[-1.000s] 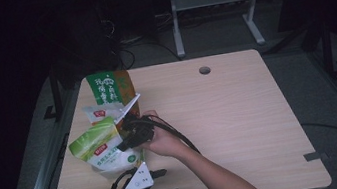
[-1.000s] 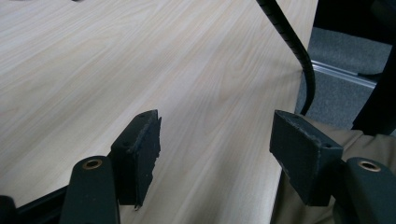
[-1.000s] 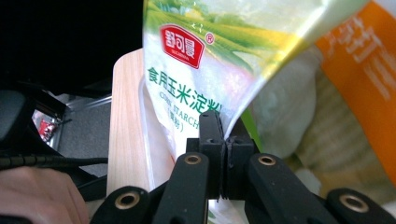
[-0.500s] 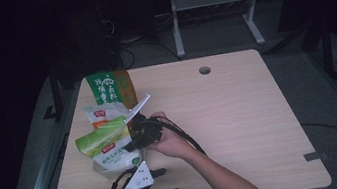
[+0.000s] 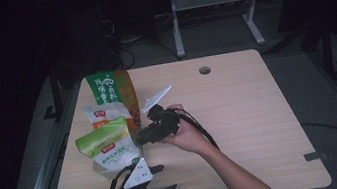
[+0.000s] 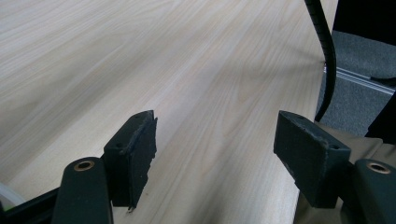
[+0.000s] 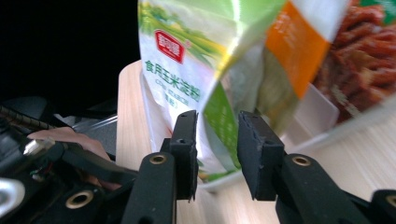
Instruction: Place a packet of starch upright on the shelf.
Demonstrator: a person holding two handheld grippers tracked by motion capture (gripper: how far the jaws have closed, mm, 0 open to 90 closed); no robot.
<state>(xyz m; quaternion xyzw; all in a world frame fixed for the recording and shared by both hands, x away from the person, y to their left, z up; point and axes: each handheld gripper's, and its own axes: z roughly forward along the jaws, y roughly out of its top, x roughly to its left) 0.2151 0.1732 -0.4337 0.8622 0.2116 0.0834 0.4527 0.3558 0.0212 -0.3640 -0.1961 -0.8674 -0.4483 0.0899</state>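
Note:
A green-and-white starch bag [image 5: 108,146] stands in a clear plastic box [image 5: 101,169] at the table's left. My right gripper [image 5: 142,137] points at its right edge. In the right gripper view the jaws [image 7: 217,116] have just been opening; the edge of the starch bag [image 7: 187,56] lies in the gap between them, and the pads stand off it. My left gripper [image 5: 165,178] rests near the table's front edge, open, with only bare wood between its jaws [image 6: 215,126].
Behind the starch bag stand a white-and-orange bag [image 5: 101,113] and a tall green-and-brown bag [image 5: 111,90]. A bag printed with red food [image 7: 369,56] leans over the box's wall [image 7: 320,109]. A cable hole [image 5: 205,70] sits at the table's far side.
The right gripper lifted the starch bag's edge, then drew back to the right while its jaws parted. The bag now stands more upright. The left gripper stayed put.

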